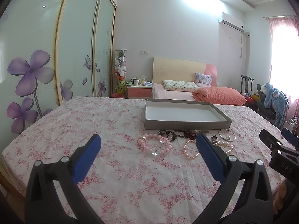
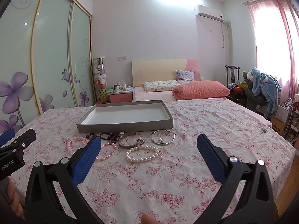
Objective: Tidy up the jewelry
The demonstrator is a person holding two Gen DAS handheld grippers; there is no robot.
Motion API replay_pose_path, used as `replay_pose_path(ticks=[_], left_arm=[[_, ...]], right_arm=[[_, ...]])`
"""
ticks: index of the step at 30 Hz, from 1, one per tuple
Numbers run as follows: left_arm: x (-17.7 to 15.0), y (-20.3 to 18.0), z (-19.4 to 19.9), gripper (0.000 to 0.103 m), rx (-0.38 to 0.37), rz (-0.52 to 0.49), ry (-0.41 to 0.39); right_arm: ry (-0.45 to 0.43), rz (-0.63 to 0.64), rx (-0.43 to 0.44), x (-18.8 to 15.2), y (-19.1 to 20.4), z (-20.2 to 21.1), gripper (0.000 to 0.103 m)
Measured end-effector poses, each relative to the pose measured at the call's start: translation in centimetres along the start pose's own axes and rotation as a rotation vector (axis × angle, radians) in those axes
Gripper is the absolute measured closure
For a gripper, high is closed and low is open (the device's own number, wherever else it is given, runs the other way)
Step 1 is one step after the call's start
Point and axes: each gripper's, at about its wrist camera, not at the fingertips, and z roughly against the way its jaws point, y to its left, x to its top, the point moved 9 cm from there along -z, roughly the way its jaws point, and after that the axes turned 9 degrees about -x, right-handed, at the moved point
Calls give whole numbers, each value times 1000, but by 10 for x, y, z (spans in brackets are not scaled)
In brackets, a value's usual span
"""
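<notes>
A grey shallow box point(image 1: 185, 124) point(image 2: 123, 126) with a white, empty inside lies on the floral cloth. In front of it lies jewelry: a chunky pink bead bracelet point(image 1: 166, 150) point(image 2: 70, 145), a dark bead strand point(image 1: 179, 134) point(image 2: 110, 137), a small pink pearl bracelet point(image 1: 189, 155) point(image 2: 107, 152), a white pearl bracelet point(image 2: 142, 154) point(image 1: 227, 146), a silver cuff point(image 2: 129, 140) and a thin silver bangle point(image 2: 162, 137) point(image 1: 227, 135). My left gripper point(image 1: 147, 141) is open above the cloth, short of the pink bracelet. My right gripper point(image 2: 148, 141) is open, short of the white pearls.
The cloth-covered table point(image 2: 205, 130) ends at the right, where a small trinket point(image 2: 264, 130) lies. Behind stand a bed with pillows point(image 2: 186, 89), a wardrobe point(image 1: 37, 56) on the left and a chair with clothes point(image 2: 261, 87) on the right.
</notes>
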Motion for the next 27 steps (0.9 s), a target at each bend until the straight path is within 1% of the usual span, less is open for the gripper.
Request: replay_pose_path(ticks=[13, 17, 20, 21, 22, 24, 26, 27], left_arm=[[0, 0, 0, 4, 1, -1, 1], [-2, 2, -3, 4, 6, 3, 16], [-8, 6, -14, 4, 10, 4, 47], [-12, 9, -22, 4, -3, 9, 76], [-11, 7, -22, 4, -4, 9, 75], [-15, 11, -32, 4, -7, 17, 110], [-16, 17, -42, 4, -12, 24, 138], [-17, 21, -51, 4, -17, 32, 169]], right_arm=[[3, 0, 1, -1, 1, -1, 2], [30, 16, -3, -5, 3, -5, 2], [79, 59, -14, -15, 7, -20, 2], [109, 71, -10, -19, 9, -26, 2], [135, 76, -6, -22, 9, -31, 2], [187, 79, 6, -29, 11, -41, 2], [252, 66, 16, -35, 10, -56, 2], [295, 49, 20, -39, 9, -65, 3]])
